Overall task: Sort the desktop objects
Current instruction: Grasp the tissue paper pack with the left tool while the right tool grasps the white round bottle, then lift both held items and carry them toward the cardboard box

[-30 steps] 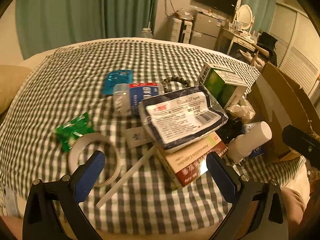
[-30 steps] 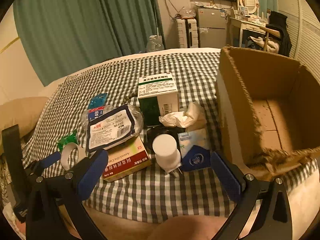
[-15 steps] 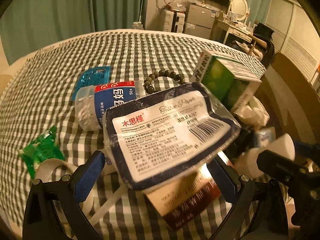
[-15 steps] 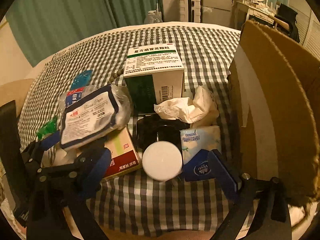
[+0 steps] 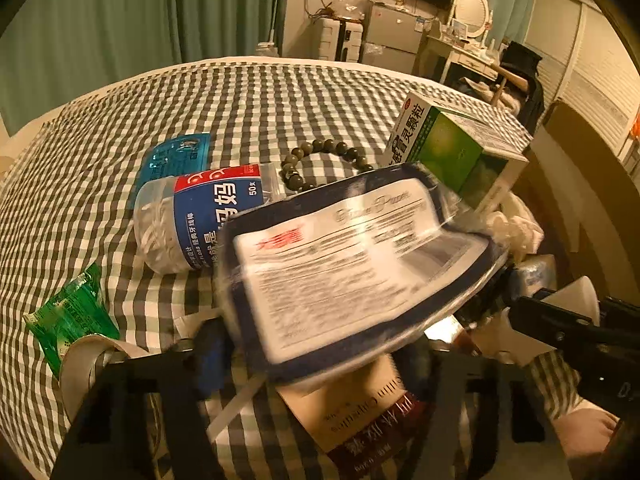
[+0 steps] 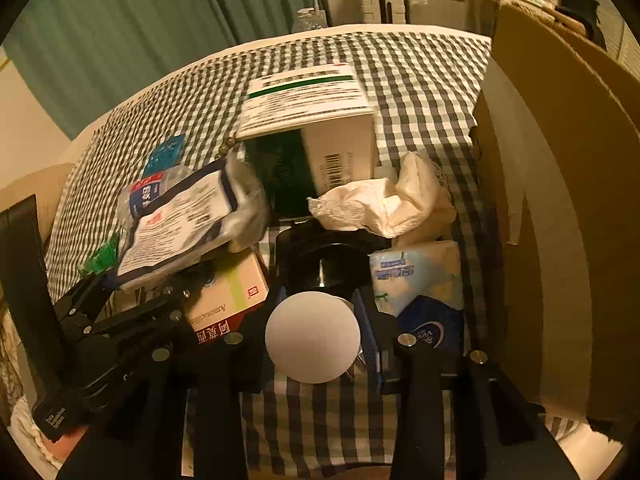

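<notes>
Tissue pack [image 5: 352,268] | navy-bordered, white label, glossy wrap | left gripper [image 5: 316,350] clamped

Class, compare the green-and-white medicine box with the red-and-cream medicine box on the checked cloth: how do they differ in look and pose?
The green-and-white medicine box stands tall with nothing on it; the red-and-cream medicine box lies flat, partly under the navy tissue pack. The first has a green side, the second a red band. Both are printed cardboard cartons on the checked cloth.

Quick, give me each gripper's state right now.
Left gripper: closing around the tissue pack; firm grip cannot be told.
Right gripper: straddling the white bottle; contact cannot be told.
</notes>
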Tool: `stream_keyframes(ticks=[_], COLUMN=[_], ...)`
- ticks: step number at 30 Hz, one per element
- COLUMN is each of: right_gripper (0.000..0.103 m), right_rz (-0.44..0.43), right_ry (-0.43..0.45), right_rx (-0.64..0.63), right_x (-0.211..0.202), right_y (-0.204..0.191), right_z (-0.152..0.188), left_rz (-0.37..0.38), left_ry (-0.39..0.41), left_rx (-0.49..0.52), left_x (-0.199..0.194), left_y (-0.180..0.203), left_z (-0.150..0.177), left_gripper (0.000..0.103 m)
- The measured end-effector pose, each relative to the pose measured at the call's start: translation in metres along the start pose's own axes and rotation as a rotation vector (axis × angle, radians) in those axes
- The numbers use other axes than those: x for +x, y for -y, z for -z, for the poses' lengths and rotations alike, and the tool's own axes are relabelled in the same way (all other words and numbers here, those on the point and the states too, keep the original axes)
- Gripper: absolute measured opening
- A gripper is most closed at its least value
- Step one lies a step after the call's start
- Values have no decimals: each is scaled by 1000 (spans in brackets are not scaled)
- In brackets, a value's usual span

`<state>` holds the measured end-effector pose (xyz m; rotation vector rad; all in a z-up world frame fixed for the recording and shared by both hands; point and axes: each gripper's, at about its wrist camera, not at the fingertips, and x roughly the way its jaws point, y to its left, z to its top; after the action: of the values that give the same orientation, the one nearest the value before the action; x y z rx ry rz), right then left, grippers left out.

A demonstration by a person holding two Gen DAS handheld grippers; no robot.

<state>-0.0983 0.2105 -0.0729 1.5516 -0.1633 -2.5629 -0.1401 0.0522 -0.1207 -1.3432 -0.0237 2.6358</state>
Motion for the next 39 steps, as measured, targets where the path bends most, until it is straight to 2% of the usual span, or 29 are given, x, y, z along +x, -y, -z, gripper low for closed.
stream_keyframes(ticks=[1, 5, 7, 8, 10, 18, 30, 39], right_gripper=[34, 33, 33, 33, 32, 32, 32, 32], right_rz=[1, -6, -13, -19, -26, -52, -72, -94], right_ry=[3, 9, 18, 21, 29, 67, 129, 220], right_rx=[-5, 8, 17, 20, 24, 22, -22, -58], right_x=[-1, -3, -4, -4, -5, -18, -58, -108], right_y=[-1, 0, 1, 1, 2, 2, -10, -27], right_z=[0, 1, 2, 1, 0, 4, 8, 6], left_rz=[0, -7, 5, 1, 5, -1, -5, 0], left_ry=[1, 10, 13, 10, 14, 35, 55, 144], left_rx=[12, 59, 60, 62, 64, 74, 26, 33], left_x=[-2, -15, -20, -23, -27, -51, -93, -141], left_y=[1, 6, 5, 5, 2, 1, -9, -2], left_z=[0, 5, 8, 10, 12, 20, 22, 15], left_gripper=[45, 40, 24, 24, 14, 14, 14, 14])
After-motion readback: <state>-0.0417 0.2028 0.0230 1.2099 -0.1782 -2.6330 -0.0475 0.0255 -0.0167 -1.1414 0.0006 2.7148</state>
